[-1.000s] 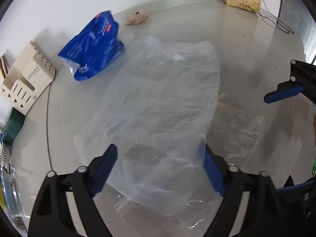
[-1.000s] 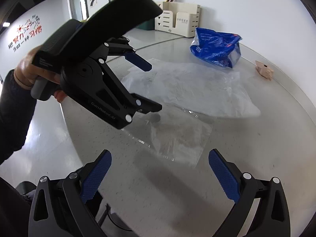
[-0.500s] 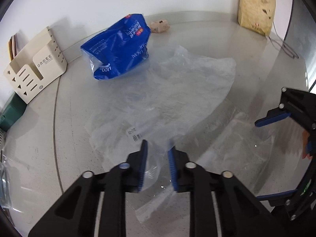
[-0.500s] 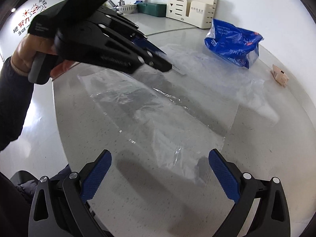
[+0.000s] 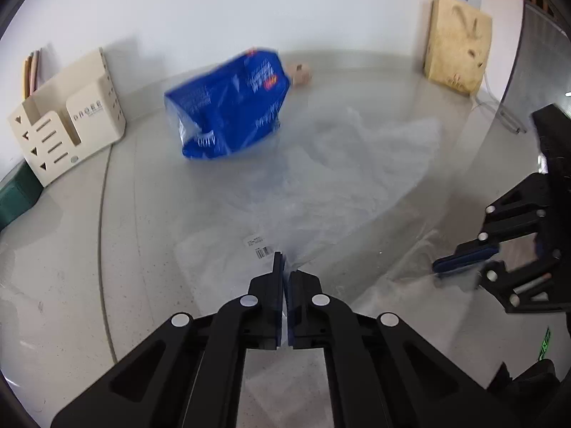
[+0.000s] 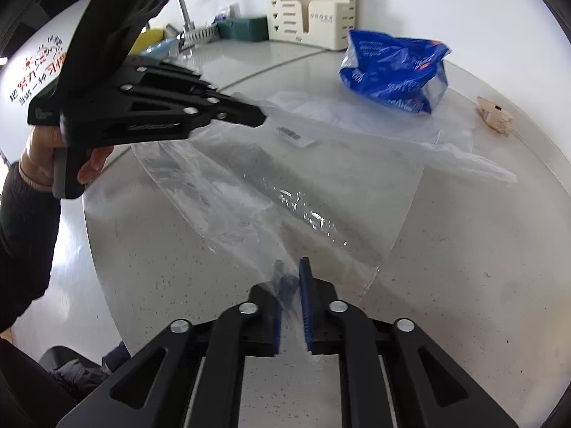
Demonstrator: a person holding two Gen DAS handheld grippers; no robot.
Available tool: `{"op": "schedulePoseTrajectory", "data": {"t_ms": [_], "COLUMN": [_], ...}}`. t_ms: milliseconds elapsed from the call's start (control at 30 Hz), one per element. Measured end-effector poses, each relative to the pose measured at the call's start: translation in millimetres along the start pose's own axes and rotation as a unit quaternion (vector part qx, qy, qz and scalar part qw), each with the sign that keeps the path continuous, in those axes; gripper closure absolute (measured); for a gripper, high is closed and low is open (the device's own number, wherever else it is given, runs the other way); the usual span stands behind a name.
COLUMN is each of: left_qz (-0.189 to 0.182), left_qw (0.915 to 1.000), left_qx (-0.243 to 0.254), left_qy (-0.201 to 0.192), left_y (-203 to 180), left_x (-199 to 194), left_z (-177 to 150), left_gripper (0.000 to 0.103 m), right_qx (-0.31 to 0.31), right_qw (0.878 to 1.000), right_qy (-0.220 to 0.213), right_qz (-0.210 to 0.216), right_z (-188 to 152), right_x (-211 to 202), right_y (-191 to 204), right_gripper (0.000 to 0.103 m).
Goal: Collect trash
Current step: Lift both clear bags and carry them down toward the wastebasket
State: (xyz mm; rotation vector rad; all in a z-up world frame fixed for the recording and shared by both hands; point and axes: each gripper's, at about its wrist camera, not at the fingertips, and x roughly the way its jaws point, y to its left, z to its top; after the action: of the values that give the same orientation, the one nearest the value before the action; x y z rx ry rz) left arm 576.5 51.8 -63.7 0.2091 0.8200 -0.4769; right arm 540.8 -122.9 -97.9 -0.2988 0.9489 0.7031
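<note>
1. Both tools are on plastic now. The left gripper [image 5: 285, 267] has its blue pads pinched tight on the edge of the large clear plastic bag with a small barcode sticker [image 5: 321, 192], which lies rumpled across the pale speckled round table [image 5: 71, 267].
2. The right gripper [image 6: 293, 278] has just snapped down, and the corner of a second thin clear plastic sheet [image 6: 271, 185] sits bunched between its blue pads, the rest draped back across the tabletop.
3. Step in hand, as I read it: securing the two loose films before gathering them up. Both grips look made; nothing is collected yet.
4. Waiting for later: the crumpled blue printed plastic packet [image 6: 392, 71], touching the far edge of the big bag, and a small tan scrap of card [image 6: 494, 116] beside it near the wall.
5. Next move calls for lifting and drawing the films together without tearing them. Film this thin can slip from the pads, so slow and steady. No bin shows in either view.
</note>
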Motion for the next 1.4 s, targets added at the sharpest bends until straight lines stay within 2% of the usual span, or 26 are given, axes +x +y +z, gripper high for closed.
{"op": "schedulePoseTrajectory", "data": {"t_ms": [200,300,600,900,1100,1233,1400], "left_qz": [0.036,0.074,0.083,0.109,0.106,0.098,0.08], "left_qw": [0.9983,0.9951,0.9926,0.988,0.9886,0.9905,0.9924], "left_qx": [0.008,0.015,0.01,0.007,0.02,0.038,0.05], "left_qy": [-0.046,-0.063,-0.088,-0.109,-0.106,-0.089,-0.08], "left_y": [-0.1,-5.8,-14.2,-28.8,-45.2,-58.5,-76.9], "left_x": [-45.2,-69.5,-134.7,-206.1,-235.6,-248.4,-262.4], "left_z": [0.2,-4.8,-38.2,-106.9,-153.2,-184.8,-225.7], "left_gripper": [0.101,0.101,0.101,0.101,0.101,0.101,0.101], "right_qx": [0.028,0.034,0.048,0.069,0.105,0.127,0.153], "right_qw": [0.998,0.997,0.994,0.989,0.984,0.98,0.977], "right_qy": [-0.049,-0.063,-0.089,-0.117,-0.122,-0.124,-0.12], "right_qz": [-0.007,-0.012,-0.039,-0.064,-0.073,-0.086,-0.088], "right_z": [-9.7,-16.8,-52.5,-108.7,-155.2,-191.7,-230.4], "right_x": [-26.1,-38.3,-84.6,-132.3,-155.6,-172.1,-184.7], "right_y": [-5.3,-3.1,13.1,54.7,91.6,122.7,159.3], "right_gripper": [0.095,0.095,0.096,0.095,0.095,0.095,0.095]}}
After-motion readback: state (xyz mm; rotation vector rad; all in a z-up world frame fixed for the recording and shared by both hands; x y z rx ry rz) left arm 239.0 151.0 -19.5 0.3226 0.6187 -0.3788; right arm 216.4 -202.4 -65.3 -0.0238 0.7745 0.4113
